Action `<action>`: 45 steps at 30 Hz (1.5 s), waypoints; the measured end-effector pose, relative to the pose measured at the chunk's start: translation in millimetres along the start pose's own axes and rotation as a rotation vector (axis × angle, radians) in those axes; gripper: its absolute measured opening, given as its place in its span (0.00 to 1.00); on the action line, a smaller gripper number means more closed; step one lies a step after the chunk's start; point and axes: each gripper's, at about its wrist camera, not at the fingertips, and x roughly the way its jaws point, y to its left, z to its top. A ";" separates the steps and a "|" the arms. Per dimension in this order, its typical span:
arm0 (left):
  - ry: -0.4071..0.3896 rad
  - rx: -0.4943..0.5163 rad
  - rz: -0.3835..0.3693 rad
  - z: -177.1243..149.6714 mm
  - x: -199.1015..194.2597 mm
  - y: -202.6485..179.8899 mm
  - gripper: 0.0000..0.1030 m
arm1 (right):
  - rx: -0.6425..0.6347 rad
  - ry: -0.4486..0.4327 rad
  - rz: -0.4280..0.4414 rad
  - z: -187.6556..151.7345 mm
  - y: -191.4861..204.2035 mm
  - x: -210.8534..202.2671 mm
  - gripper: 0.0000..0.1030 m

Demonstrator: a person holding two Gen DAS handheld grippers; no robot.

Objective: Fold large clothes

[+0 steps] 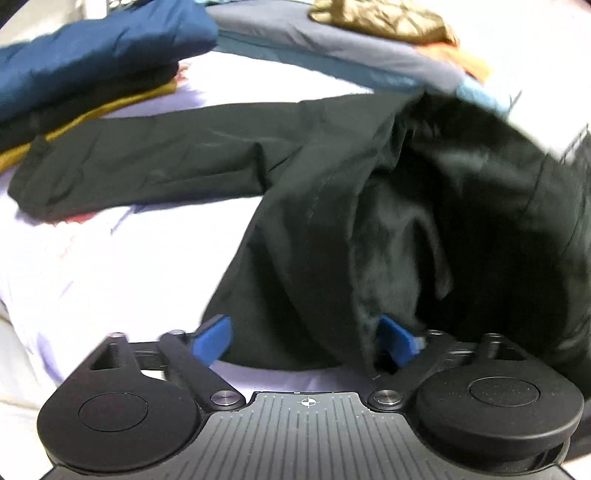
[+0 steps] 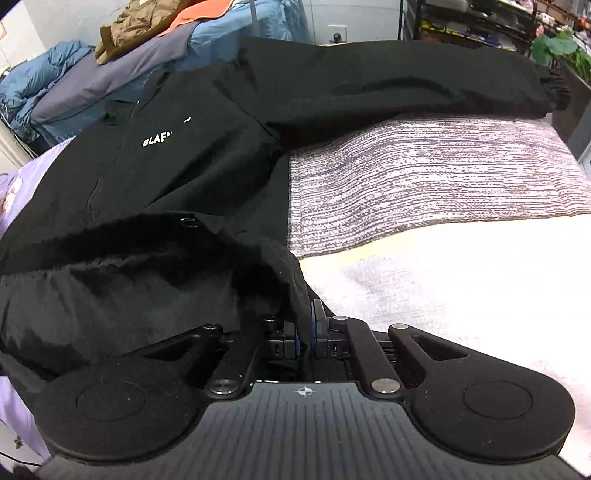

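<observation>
A black zip jacket [image 2: 166,166] with white chest lettering lies spread on the bed, one sleeve [image 2: 406,85] stretched out to the right. My right gripper [image 2: 304,332] is shut on the jacket's bottom edge, with a lifted fold bunched to its left. In the left wrist view the same jacket [image 1: 314,166] shows its other sleeve [image 1: 129,166] lying out to the left. My left gripper [image 1: 306,339] stands open with its blue pads [image 1: 212,339] wide apart. A hanging fold of the jacket's edge drapes between them and over the right pad.
A stack of folded clothes topped by a blue one [image 1: 103,44] sits at the far left. More garments, brown [image 2: 140,26] and blue [image 2: 37,85], are piled behind. A grey striped blanket [image 2: 424,173] and pale bedding [image 2: 461,277] lie to the right, with shelves [image 2: 480,18] beyond.
</observation>
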 end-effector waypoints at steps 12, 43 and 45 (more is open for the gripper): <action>0.028 0.030 -0.022 11.2 4.3 -4.7 0.41 | 0.017 -0.012 -0.020 -28.3 -8.3 -22.8 0.08; 0.141 0.509 0.186 -109.9 -71.8 83.8 0.35 | 0.365 -0.119 -0.135 -134.1 -86.3 -141.3 0.52; 0.167 0.456 0.173 -106.7 -66.7 87.0 0.39 | 0.351 -0.087 -0.154 -139.6 -93.6 -127.5 0.59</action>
